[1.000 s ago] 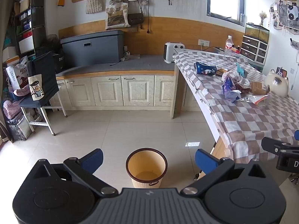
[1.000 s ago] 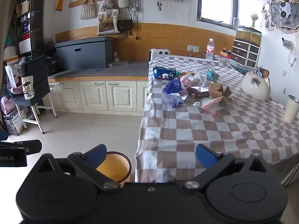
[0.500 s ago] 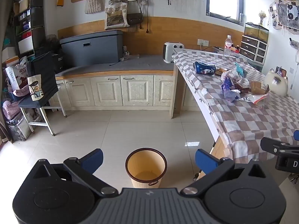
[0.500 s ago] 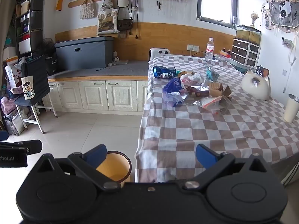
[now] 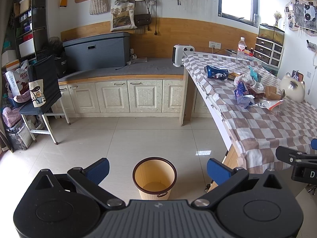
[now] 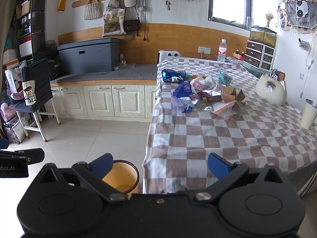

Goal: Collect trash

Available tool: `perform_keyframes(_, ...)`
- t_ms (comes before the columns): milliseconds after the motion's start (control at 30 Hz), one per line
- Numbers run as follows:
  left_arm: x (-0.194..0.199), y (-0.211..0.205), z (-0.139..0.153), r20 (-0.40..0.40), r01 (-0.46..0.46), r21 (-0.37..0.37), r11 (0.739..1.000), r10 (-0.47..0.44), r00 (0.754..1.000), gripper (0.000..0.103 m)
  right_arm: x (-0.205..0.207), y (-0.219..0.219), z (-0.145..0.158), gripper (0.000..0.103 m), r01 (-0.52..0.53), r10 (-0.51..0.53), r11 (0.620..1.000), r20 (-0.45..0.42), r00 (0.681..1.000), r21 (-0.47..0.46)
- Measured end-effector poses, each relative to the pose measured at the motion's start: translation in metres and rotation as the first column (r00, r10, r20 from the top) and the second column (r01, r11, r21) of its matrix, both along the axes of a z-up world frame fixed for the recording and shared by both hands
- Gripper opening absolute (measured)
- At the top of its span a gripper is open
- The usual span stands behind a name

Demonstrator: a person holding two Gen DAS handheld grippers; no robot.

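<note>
A tan waste bin (image 5: pixel 154 177) with a dark rim stands on the tiled floor by the table's near corner; it also shows in the right wrist view (image 6: pixel 123 175). A trash pile lies on the checkered tablecloth (image 6: pixel 218 138): a crushed blue can (image 6: pixel 173 76), a blue-purple wrapper (image 6: pixel 184 97), white crumpled paper (image 6: pixel 204 83), a brown cardboard piece (image 6: pixel 230 93) and a clear plastic bag (image 6: pixel 225 108). The same pile shows in the left wrist view (image 5: pixel 245 91). My left gripper (image 5: pixel 157 168) is open and empty above the bin. My right gripper (image 6: pixel 160 164) is open and empty at the table's near edge.
A white cat figure (image 6: pixel 271 91) and a cup (image 6: pixel 308 114) stand on the table's right side. A water bottle (image 6: pixel 222 50) stands at the far end. Low cabinets (image 5: pixel 118 97) line the back wall. A small stand with bags (image 5: pixel 39 97) is at the left.
</note>
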State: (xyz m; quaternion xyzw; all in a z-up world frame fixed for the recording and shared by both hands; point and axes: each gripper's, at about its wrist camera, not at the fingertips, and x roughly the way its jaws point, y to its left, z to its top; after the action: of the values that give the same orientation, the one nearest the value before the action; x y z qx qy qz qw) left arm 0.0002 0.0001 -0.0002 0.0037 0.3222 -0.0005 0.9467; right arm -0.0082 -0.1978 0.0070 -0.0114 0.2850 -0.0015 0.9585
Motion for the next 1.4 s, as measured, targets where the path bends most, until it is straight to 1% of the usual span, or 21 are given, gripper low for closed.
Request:
perform_keyframes(533, 0.0, 0.0, 0.0, 0.0, -0.001, 0.0, 1.0, 0.001, 1.0, 0.103, -0.001, 0.002, 0.001, 0.103, 0.004, -0.004, 1.0, -0.001, 1.0, 0.0)
perform_keyframes(567, 0.0, 0.0, 0.0, 0.001, 0.0, 0.0, 1.0, 0.0, 1.0, 0.103, -0.003, 0.001, -0.005, 0.103, 0.005, -0.005, 1.0, -0.001, 1.0, 0.001)
perform_keyframes(767, 0.0, 0.0, 0.0, 0.0, -0.001, -0.001, 1.0, 0.001, 1.0, 0.103, -0.003, 0.0, -0.003, 0.103, 0.007, -0.007, 1.0, -0.002, 1.0, 0.001)
perform_keyframes(800, 0.0, 0.0, 0.0, 0.0, -0.001, 0.0, 1.0, 0.001, 1.0, 0.103, -0.002, -0.003, -0.009, 0.103, 0.009, -0.009, 1.0, -0.003, 1.0, 0.001)
perform_keyframes(900, 0.0, 0.0, 0.0, 0.001, -0.001, 0.0, 1.0, 0.001, 1.0, 0.103, 0.0, 0.0, -0.003, 0.103, 0.008, -0.008, 1.0, -0.002, 1.0, 0.001)
perform_keyframes(1033, 0.0, 0.001, 0.0, 0.004, -0.004, 0.001, 1.0, 0.004, 1.0, 0.103, -0.001, 0.0, -0.005, 0.103, 0.008, -0.008, 1.0, -0.003, 1.0, 0.001)
perform_keyframes(1100, 0.001, 0.002, -0.005, 0.005, -0.006, 0.002, 1.0, 0.006, 1.0, 0.103, -0.001, 0.001, -0.006, 0.103, 0.007, -0.007, 1.0, -0.002, 1.0, 0.001)
perform_keyframes(1200, -0.001, 0.001, -0.002, 0.005, -0.006, 0.002, 1.0, 0.006, 1.0, 0.103, -0.001, -0.006, -0.007, 0.103, 0.009, -0.009, 1.0, -0.006, 1.0, 0.003)
perform_keyframes(1400, -0.001, 0.001, -0.003, 0.005, -0.005, 0.003, 1.0, 0.005, 1.0, 0.103, -0.002, -0.004, -0.004, 0.103, 0.012, -0.012, 1.0, -0.007, 1.0, 0.002)
